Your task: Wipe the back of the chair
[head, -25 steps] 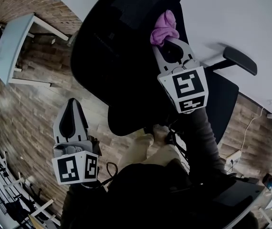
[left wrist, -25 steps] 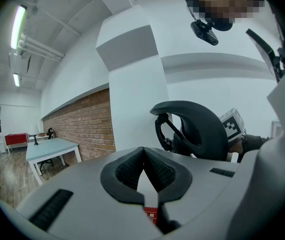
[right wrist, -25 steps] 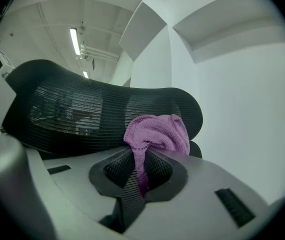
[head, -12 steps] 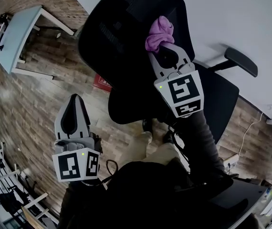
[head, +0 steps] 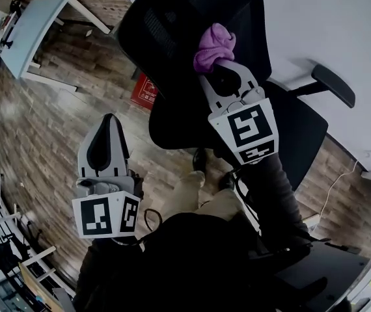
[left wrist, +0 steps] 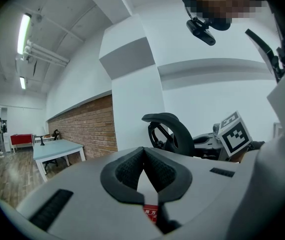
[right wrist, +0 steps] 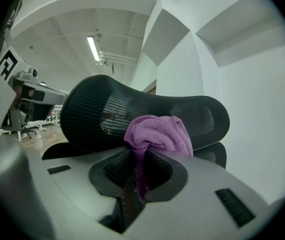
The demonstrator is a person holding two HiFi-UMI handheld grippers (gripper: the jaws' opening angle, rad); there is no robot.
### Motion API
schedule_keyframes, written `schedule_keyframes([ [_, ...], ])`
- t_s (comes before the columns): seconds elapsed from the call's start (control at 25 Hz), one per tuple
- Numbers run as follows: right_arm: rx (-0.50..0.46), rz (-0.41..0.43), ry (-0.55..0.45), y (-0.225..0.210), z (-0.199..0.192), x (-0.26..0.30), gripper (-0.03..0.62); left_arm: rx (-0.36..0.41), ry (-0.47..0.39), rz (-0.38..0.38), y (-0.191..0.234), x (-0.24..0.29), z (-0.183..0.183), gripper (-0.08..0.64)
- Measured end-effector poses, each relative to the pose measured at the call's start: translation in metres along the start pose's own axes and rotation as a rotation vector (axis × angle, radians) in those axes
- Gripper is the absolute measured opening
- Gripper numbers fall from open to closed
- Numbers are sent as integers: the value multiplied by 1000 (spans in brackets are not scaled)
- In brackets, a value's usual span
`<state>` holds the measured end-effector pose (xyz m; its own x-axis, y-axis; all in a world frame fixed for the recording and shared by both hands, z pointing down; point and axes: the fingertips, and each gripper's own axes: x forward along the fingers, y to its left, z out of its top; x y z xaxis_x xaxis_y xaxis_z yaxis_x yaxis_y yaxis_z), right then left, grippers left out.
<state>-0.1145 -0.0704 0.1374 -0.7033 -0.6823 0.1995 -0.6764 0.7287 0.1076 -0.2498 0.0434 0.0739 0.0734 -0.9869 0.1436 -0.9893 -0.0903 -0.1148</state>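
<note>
Head view: right gripper (head: 215, 70) pinches purple cloth (head: 213, 45) bunched toward chair back (head: 172, 31); left gripper (head: 109, 119) fingers together.

The chair (head: 172, 38) is black, its back a fine mesh weave. The cloth (head: 213, 44) is purple, leaning to lilac-pink. The left gripper (head: 106, 125) and the right gripper (head: 213, 70) are pale grey with black textured pads (right wrist: 115, 171), and each bears white faces printed with black square markers (head: 249, 127). The floor (head: 42, 135) is brown wood planks, the brick wall (left wrist: 82, 126) is reddish-brown, and the table (head: 32, 28) is pale blue-grey.
</note>
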Motion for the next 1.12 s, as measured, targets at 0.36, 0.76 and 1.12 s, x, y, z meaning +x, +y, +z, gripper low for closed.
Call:
schedule_keyframes([
  [0.36, -17, 88, -30, 35, 13, -11, 52, -6, -5, 36, -3, -24, 3, 9],
  [0.76, -48, 153, -53, 65, 25, -31, 52, -15, -21, 66, -9, -50, 8, 9],
  [1.12, -83, 187, -81, 82, 34, -44, 52, -17, -29, 85, -14, -63, 8, 9],
])
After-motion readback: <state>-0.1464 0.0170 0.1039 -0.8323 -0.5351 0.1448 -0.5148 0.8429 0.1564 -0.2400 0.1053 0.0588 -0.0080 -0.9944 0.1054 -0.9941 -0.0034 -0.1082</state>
